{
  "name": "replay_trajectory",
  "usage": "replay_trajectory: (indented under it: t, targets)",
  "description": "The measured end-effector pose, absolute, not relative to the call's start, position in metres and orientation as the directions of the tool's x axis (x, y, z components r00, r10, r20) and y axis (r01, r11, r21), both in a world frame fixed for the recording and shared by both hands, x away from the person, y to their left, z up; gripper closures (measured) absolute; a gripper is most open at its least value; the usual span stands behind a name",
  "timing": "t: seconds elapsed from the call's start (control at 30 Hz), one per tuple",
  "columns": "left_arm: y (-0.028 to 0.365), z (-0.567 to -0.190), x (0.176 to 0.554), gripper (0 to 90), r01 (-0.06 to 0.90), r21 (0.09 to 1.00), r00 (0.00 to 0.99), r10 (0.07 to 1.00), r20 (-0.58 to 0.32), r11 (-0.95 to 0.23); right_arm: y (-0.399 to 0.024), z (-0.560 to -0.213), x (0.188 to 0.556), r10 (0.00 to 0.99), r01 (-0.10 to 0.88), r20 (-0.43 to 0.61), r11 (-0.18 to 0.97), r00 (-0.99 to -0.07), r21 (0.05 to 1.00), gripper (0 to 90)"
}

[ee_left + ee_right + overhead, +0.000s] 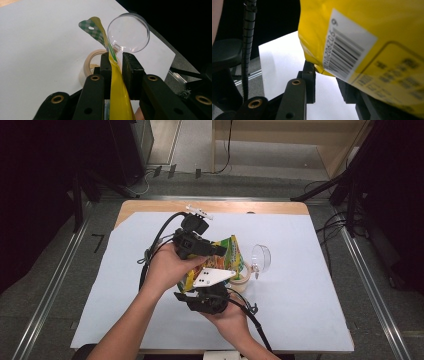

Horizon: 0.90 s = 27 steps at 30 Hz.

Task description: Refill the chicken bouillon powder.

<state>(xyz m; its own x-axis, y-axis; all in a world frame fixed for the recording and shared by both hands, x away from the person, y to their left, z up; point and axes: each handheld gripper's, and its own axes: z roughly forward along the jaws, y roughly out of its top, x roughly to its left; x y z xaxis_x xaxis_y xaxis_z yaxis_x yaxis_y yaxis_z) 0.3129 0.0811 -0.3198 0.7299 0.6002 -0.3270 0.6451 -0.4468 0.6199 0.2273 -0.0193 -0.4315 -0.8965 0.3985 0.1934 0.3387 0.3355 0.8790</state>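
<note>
The setting is a laboratory or recording studio. Indicators: a wooden table covered with a white paper sheet at frame centre, black curtains at left and right, metal floor rails, and loose black cables on grey carpet.

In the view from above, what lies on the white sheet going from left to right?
Left gripper → yellow snack bag → roll of tape → clear round lid.
</note>
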Motion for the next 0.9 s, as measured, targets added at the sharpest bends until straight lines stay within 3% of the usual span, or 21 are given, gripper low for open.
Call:
replay_trajectory:
  t: [0.9]
  targets:
    - [0.0867, -0.3212, 0.3183, 78.4, 0.679, 0.608, 0.7, 0.615, -0.364, -0.413, -0.0179, -0.4288, 0.2258, 0.401, 0.325, 0.173, 0.351, -0.9, 0.878, 70.8]
